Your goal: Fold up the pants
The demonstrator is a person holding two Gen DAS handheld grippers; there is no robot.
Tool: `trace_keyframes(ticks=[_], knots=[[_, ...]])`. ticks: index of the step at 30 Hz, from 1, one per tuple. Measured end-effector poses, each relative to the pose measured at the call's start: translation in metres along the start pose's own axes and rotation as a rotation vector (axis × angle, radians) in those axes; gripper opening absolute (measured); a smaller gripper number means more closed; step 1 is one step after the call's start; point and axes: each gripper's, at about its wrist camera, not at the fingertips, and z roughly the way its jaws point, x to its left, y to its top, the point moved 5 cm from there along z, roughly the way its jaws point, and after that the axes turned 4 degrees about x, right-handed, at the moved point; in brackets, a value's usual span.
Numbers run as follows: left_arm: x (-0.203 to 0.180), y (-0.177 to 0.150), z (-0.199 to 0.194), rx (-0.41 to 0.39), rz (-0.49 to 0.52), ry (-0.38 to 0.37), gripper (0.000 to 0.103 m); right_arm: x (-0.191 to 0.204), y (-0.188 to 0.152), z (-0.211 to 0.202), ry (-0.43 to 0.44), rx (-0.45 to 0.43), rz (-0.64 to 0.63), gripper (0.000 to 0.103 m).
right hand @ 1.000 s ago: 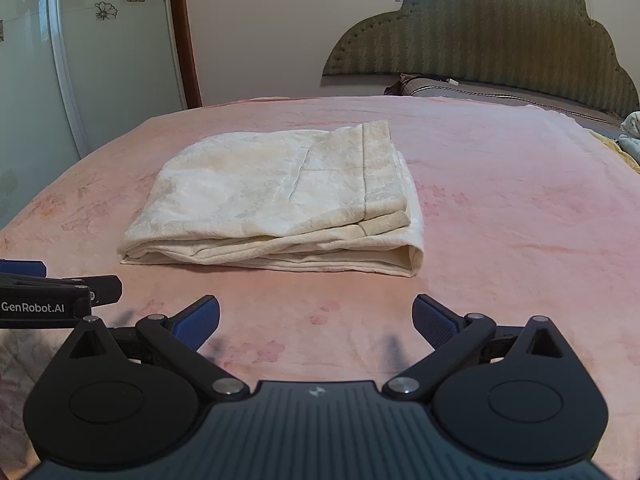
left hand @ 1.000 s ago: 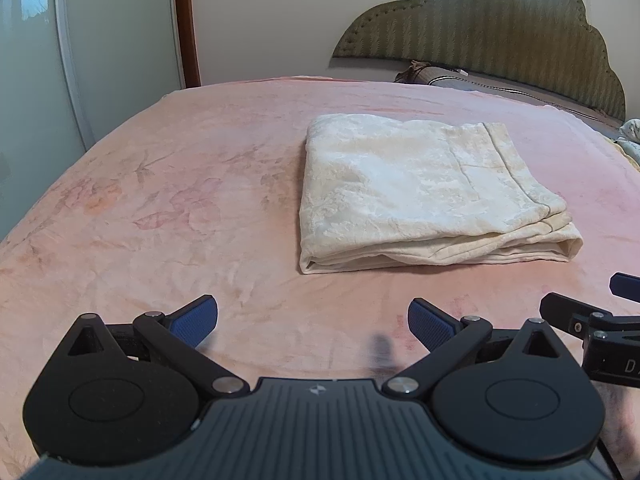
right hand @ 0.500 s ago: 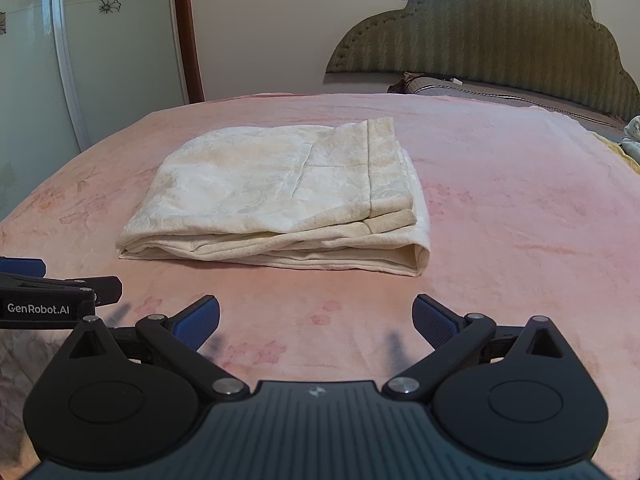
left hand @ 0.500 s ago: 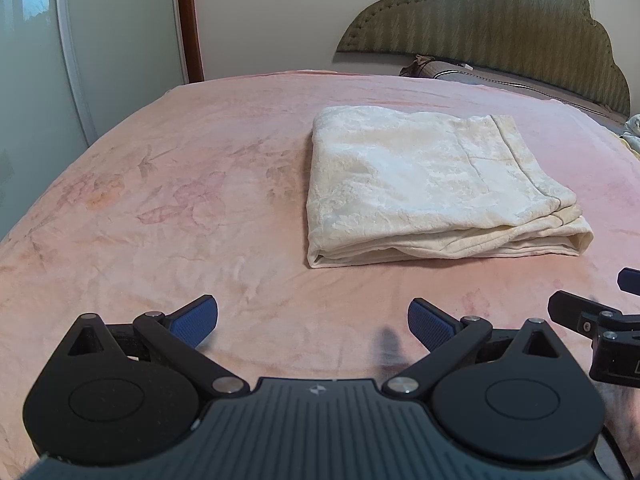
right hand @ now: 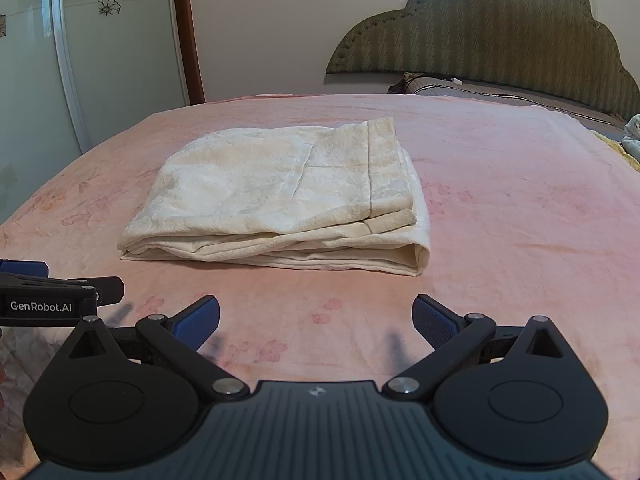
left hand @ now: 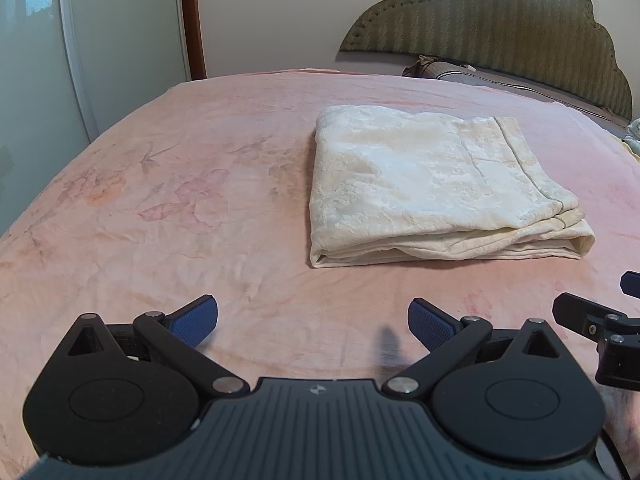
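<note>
The cream pants (left hand: 432, 184) lie folded into a flat rectangular stack on the pink bedspread (left hand: 180, 200); they also show in the right wrist view (right hand: 280, 200). My left gripper (left hand: 313, 320) is open and empty, over the bedspread short of the stack's near left corner. My right gripper (right hand: 316, 318) is open and empty, short of the stack's near edge. Each gripper shows at the edge of the other's view: the right one (left hand: 600, 320) and the left one (right hand: 52, 300). Neither touches the pants.
A green padded headboard (right hand: 500, 40) and a pillow (right hand: 460, 86) stand at the far end of the bed. A glass sliding door (right hand: 40, 60) and a wooden door frame (right hand: 188, 32) stand on the left. Some cloth (right hand: 632, 132) lies at the far right edge.
Both grippers have drawn back slightly and tilted up, so the folded pants sit a little lower and farther in each view. Both stay open and empty. The pants have not moved.
</note>
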Motion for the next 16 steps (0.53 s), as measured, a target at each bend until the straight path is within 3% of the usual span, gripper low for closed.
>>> trace_keyframes(ticks=[16], knots=[[0.0044, 0.0007, -0.0054, -0.029, -0.027, -0.021, 0.103, 0.0019, -0.0002, -0.0017, 0.001, 0.004, -0.002, 0.103]])
